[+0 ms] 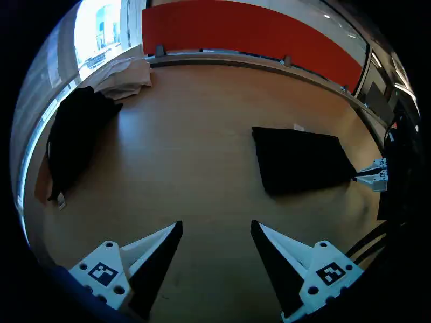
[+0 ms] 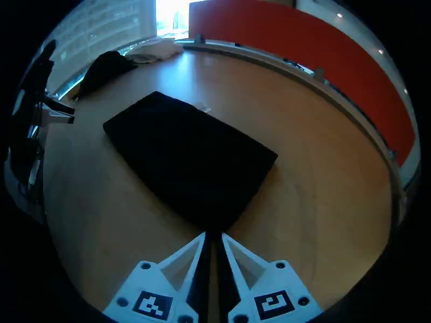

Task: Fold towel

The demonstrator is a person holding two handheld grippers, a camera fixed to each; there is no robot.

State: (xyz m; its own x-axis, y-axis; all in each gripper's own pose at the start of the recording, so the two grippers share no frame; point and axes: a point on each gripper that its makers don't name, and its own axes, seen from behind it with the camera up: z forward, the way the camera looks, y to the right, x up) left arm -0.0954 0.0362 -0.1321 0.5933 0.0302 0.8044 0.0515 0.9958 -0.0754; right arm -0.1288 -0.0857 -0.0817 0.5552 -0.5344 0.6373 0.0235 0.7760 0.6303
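The black towel (image 2: 188, 161) lies flat on the bench (image 1: 188, 151) as a neat rectangle. I judge it already folded, with perhaps one fold left. My right tool (image 2: 214, 237) is narrowed almost shut at its near corner; my left tool (image 1: 215, 226) gapes wide over bare wood, holding nothing.

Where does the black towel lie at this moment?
The towel lies flat on the table, just ahead of the right gripper; in the left gripper view it is at right, with a dark cloth heap far left.
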